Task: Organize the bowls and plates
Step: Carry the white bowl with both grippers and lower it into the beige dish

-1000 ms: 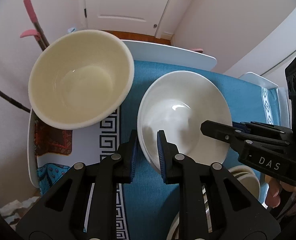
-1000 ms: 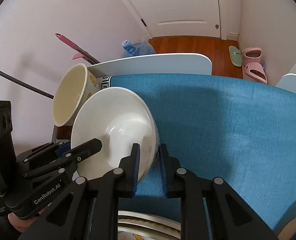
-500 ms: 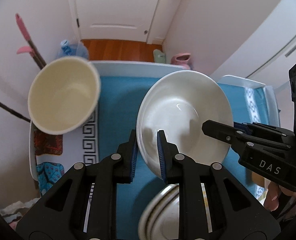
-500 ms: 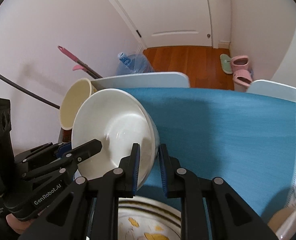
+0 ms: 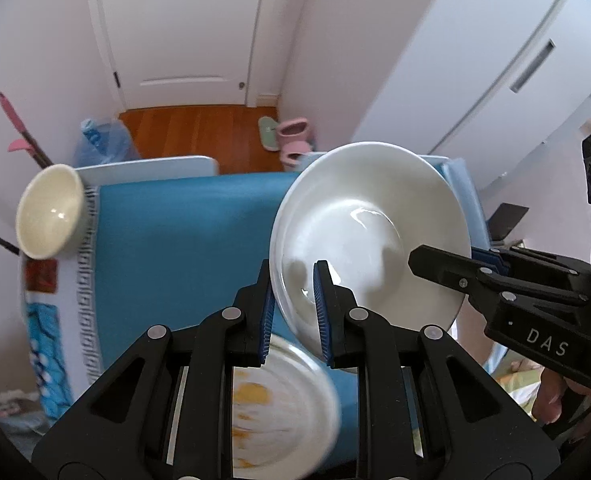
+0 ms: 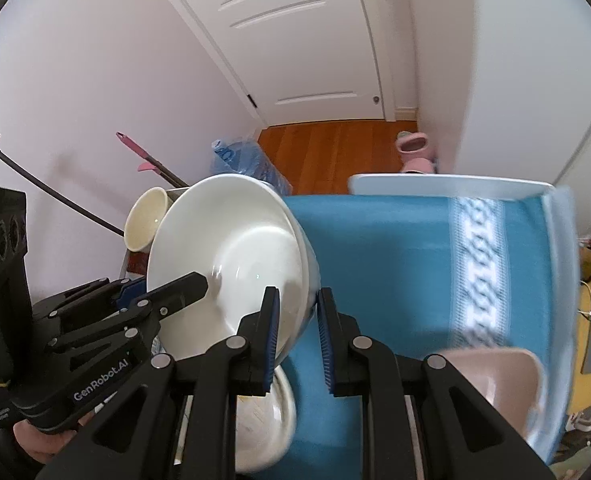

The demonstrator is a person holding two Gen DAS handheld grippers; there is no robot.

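Both grippers hold one white bowl [image 5: 371, 224] in the air above the blue tablecloth [image 5: 183, 248]. My left gripper [image 5: 293, 312] is shut on its near-left rim. My right gripper [image 6: 297, 330] is shut on the opposite rim of the white bowl [image 6: 231, 248]. A cream bowl [image 5: 49, 210] sits at the table's far left corner, also in the right wrist view [image 6: 145, 220]. A plate with yellow marks [image 5: 279, 412] lies below the held bowl, blurred; it also shows in the right wrist view [image 6: 263, 424].
A pink bowl [image 6: 499, 380] sits near the table's right front. The white table edge [image 6: 447, 184] runs along the far side. Beyond it are a wood floor, a blue water bottle [image 6: 247, 160], pink slippers [image 5: 293, 140] and a white door.
Both grippers have lifted the white bowl up and back from the table. The cream bowl now looks far smaller, and the plate with yellow marks has come into view below.
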